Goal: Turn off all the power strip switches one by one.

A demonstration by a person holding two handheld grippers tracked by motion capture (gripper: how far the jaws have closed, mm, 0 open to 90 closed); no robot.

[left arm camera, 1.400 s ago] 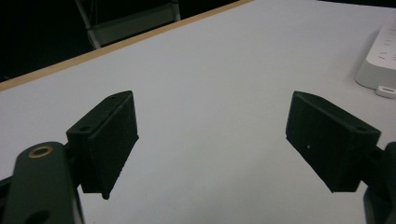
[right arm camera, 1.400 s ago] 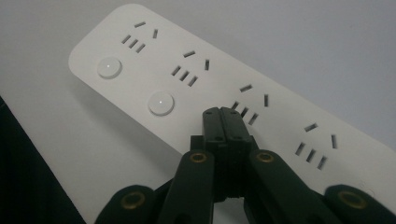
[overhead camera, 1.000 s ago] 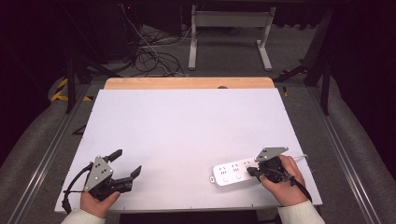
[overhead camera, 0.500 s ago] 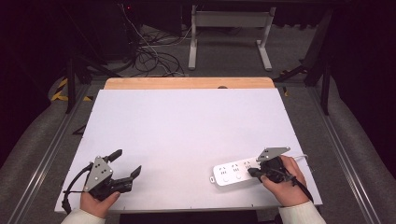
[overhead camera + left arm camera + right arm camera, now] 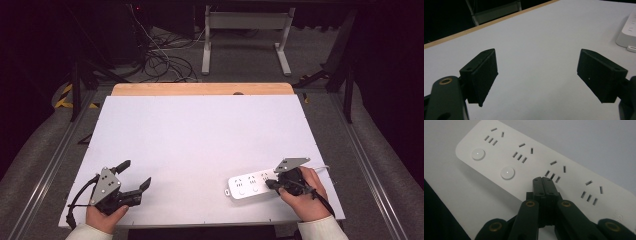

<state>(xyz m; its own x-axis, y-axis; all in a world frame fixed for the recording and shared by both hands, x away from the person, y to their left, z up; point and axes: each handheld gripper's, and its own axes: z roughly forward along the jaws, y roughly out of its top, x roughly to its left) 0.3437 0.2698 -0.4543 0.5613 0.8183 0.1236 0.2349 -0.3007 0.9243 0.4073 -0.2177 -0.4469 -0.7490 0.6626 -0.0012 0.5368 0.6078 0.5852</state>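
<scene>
My right gripper [image 5: 543,179], clenched empty, sits over the strip [image 5: 250,184] at lower right; its long axis runs leftward; my left gripper [image 5: 135,175] gapes far off.

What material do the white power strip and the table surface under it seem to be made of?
The power strip: most likely hard moulded plastic, white with a smooth, slightly glossy finish; its rounded corners, clean-cut socket slots and shiny round buttons suggest this.

The table: a matte white top, perhaps laminate or a sheet, with no glare. The light brown strip along its far edge looks like wood, though this is uncertain.
</scene>
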